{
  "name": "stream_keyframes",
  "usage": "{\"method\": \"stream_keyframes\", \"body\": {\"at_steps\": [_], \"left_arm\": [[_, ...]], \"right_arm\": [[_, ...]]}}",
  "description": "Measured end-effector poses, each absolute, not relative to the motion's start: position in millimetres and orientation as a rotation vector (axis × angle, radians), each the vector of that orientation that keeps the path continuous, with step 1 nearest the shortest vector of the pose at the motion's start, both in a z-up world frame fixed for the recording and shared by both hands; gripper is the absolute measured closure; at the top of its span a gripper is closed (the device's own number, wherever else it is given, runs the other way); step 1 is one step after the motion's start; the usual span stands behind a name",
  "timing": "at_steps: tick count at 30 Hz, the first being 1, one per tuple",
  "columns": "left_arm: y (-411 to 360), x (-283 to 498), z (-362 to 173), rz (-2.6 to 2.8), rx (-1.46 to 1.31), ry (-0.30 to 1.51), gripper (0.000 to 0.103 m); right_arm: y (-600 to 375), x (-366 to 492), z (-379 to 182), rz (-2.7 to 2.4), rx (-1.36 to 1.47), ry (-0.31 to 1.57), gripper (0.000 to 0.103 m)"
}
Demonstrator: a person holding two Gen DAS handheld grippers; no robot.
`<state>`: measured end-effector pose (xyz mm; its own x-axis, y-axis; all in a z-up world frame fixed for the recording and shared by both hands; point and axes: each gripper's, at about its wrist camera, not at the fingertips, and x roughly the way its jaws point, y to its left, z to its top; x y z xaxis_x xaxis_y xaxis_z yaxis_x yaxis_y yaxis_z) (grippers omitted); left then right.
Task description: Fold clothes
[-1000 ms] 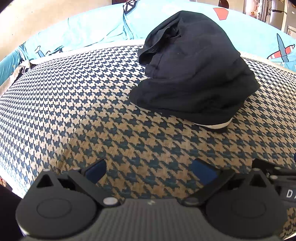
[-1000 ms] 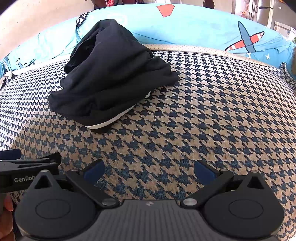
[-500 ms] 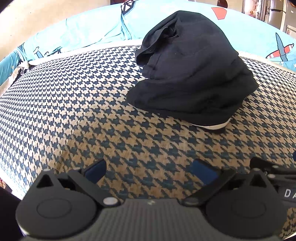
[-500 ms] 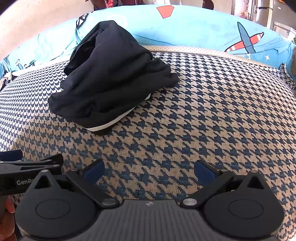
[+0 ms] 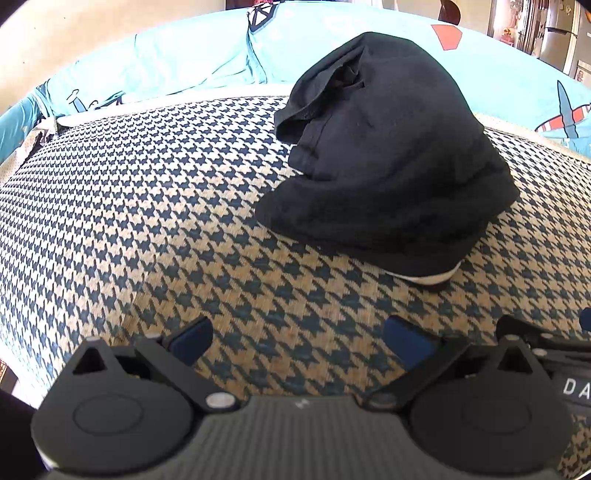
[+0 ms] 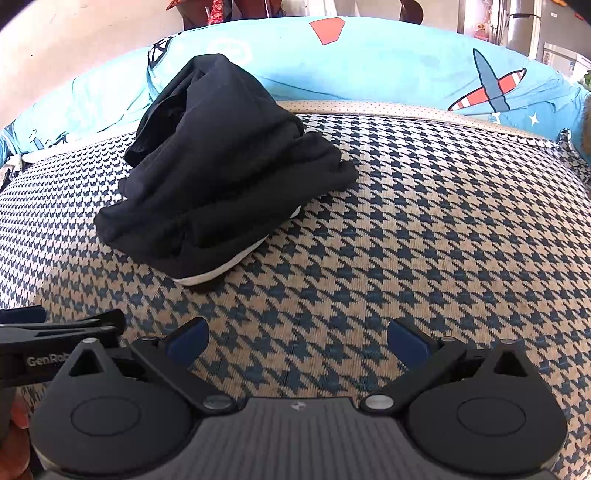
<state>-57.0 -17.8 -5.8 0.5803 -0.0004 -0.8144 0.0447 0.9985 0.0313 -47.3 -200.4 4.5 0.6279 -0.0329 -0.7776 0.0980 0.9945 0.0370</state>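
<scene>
A crumpled black garment with a white edge lies heaped on the houndstooth-patterned surface. It sits ahead and to the right of my left gripper, which is open with nothing between its blue pads. In the right wrist view the same black garment lies ahead and to the left of my right gripper, also open and empty. Both grippers hover low over the cloth surface, short of the heap. The left gripper's side shows at the left edge of the right wrist view.
A light blue sheet printed with airplanes runs along the far side behind the heap. The houndstooth surface stretches bare to the right of the heap. A fridge-like cabinet stands far back right. A hand holds the left gripper.
Both grippers have crept slightly toward the black garment, so it looks a little nearer and lower in both views. The heap itself has not moved.
</scene>
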Motion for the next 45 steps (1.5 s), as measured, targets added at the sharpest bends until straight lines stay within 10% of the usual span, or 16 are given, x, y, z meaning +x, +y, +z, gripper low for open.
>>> {"method": "stream_keyframes", "body": {"at_steps": [19, 29, 39, 45], "left_arm": [[-14.4, -3.9, 13.9, -0.06, 0.055, 0.939, 0.0], [-6.2, 28.5, 24.8, -0.086, 0.014, 0.892, 0.002], [6.9, 61.9, 26.3, -0.066, -0.064, 0.911, 0.027], [11.1, 69.8, 24.6, -0.011, -0.113, 0.923, 0.005]], "right_arm": [[-193.8, -9.8, 29.3, -0.021, 0.033, 0.806, 0.006], [-198.9, 19.8, 42.4, 0.029, 0.085, 0.746, 0.05], [-198.6, 49.8, 53.1, 0.085, 0.163, 0.655, 0.05], [-193.0, 72.1, 50.0, 0.094, 0.187, 0.63, 0.039]]}}
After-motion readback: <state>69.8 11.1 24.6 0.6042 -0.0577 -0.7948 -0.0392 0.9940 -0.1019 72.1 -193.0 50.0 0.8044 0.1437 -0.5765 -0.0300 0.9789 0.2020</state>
